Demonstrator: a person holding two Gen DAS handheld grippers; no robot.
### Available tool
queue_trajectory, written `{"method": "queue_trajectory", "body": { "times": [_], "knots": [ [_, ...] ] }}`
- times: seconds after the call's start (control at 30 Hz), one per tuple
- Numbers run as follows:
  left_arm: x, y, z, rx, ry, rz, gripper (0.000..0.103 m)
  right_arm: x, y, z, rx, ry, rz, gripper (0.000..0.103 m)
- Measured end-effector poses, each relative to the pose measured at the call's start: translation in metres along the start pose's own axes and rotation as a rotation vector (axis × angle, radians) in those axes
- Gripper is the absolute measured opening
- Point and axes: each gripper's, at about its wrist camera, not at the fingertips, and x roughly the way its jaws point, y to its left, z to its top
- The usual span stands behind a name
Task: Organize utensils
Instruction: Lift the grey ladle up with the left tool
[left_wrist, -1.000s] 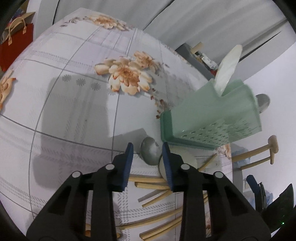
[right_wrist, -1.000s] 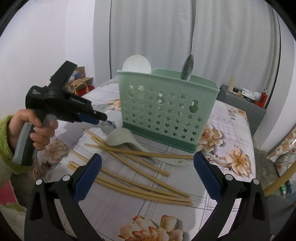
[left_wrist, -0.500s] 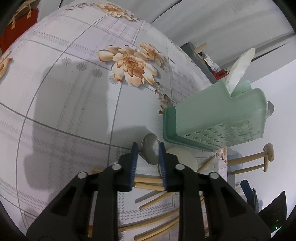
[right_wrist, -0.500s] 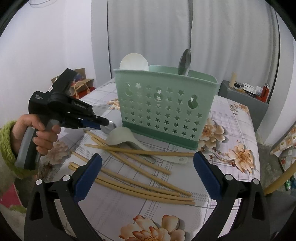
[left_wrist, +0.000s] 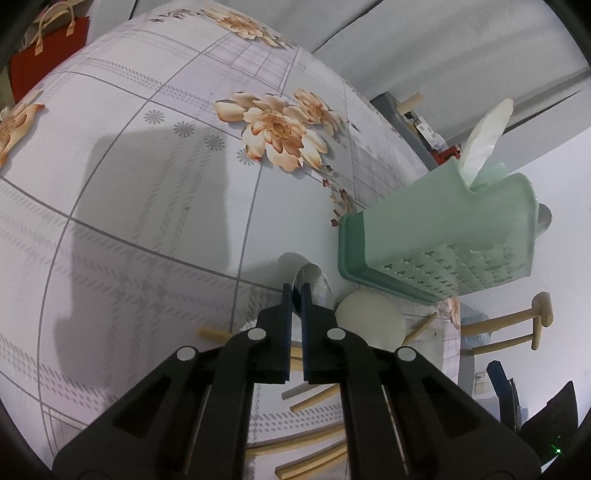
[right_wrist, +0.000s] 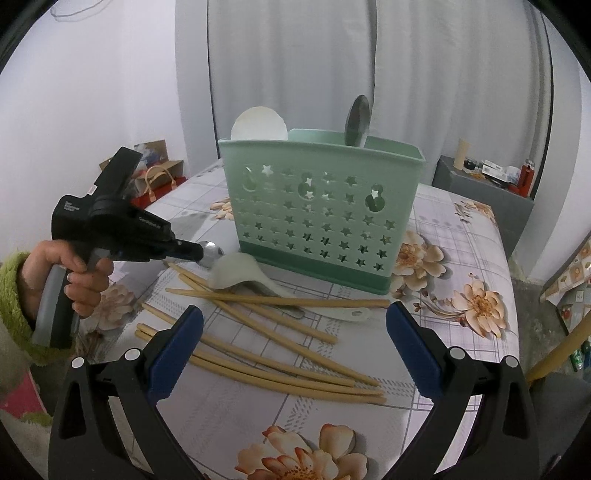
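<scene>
Left gripper (left_wrist: 296, 291) fingers narrow, just finished closing, pinched on the bowl of the metal spoon (left_wrist: 308, 284) right at their tips. Same grip from the right view: left gripper (right_wrist: 192, 254), spoon bowl (right_wrist: 211, 252) poking out past the tips, low over the surface (left_wrist: 129, 206). Right gripper (right_wrist: 293, 347) fingers wide, nothing between them, hanging over the chopsticks (right_wrist: 258, 354) that lie scattered just ahead of them. White ladle (right_wrist: 236, 275) sits just beside the left fingers, its handle running across the pile; the spoon handle looks buried under ladle and chopsticks, can't tell how far. Green holder (right_wrist: 317, 206) stands past the left fingertips, already has a white ladle and a metal spoon upright in it.

Risks, as judgement: grip is on a curved, slick bowl, tip-only, so the spoon may slip or swivel on lift. Handle under the pile could drag the ladle or flick chopsticks toward the edge. Holder is close, so a swinging handle could knock it.
</scene>
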Motion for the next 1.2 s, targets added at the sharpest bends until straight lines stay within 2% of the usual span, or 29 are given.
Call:
{"method": "queue_trajectory", "body": {
  "times": [0.23, 0.57, 0.9, 1.2],
  "knots": [
    [-0.018, -0.007, -0.007, 0.0, -0.038, -0.065, 0.0, 0.0, 0.001, -0.001, 0.003, 0.005, 0.003, 0.096],
    [-0.048, -0.026, -0.03, 0.064, -0.081, -0.116, 0.0, -0.001, 0.001, -0.001, 0.006, 0.002, 0.0, 0.096],
    [-0.072, -0.034, -0.059, 0.144, -0.144, -0.089, 0.0, -0.005, 0.006, -0.004, 0.005, 0.0, -0.002, 0.096],
    [-0.08, -0.026, -0.06, 0.126, -0.211, -0.064, 0.0, -0.016, 0.001, -0.014, 0.011, -0.032, -0.011, 0.096]
  ]
}}
